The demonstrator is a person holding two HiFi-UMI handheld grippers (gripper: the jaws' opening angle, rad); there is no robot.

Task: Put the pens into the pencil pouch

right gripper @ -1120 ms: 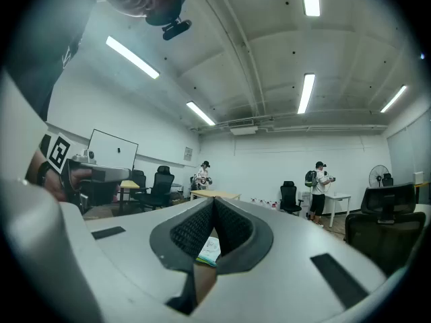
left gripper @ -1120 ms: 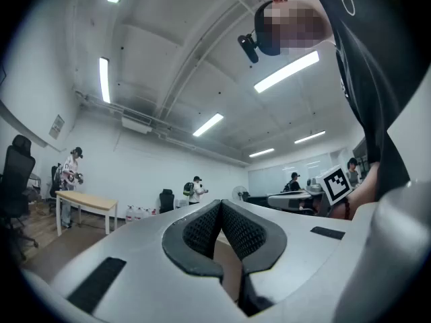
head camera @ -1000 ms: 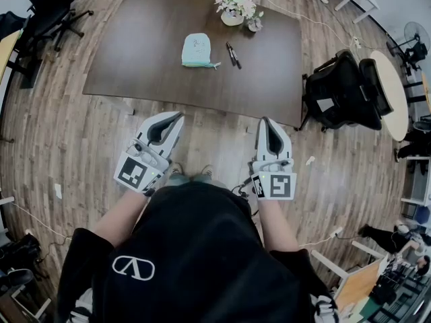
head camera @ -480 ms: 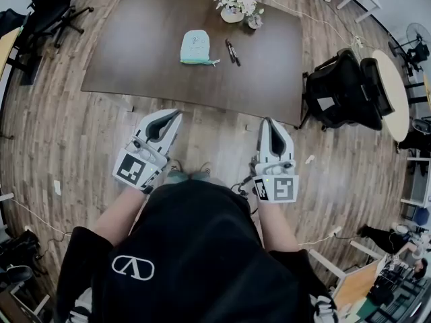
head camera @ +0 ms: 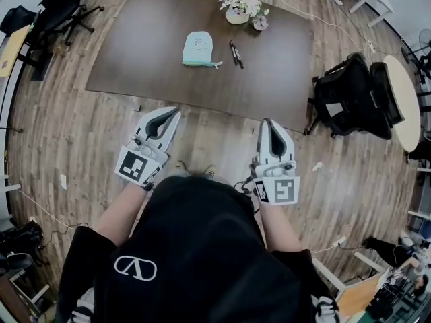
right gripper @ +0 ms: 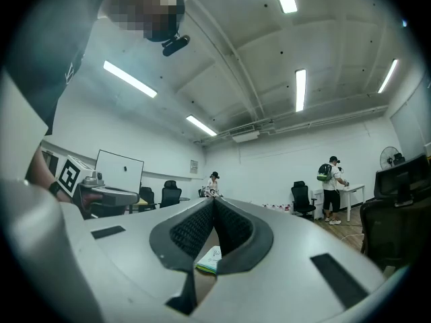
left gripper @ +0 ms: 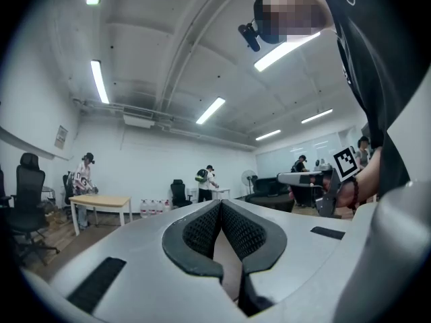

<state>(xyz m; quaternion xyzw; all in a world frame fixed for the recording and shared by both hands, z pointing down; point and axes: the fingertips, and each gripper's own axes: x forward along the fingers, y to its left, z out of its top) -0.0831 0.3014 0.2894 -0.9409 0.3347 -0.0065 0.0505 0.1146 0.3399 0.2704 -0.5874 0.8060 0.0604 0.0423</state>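
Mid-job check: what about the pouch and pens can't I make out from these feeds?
- Pencil pouch: head view, too small to tell whether the zipper is open. The right gripper view shows only a sliver past the shut right gripper.
- Pens: head view, too small to see caps. They appear in neither gripper view.
- Table: left gripper view, mostly hidden behind the left gripper.

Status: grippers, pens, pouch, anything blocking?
Both shut, empty: left gripper, right gripper, short of the table. Pens right of pencil pouch, untouched. Path clear; flowers sit beyond.
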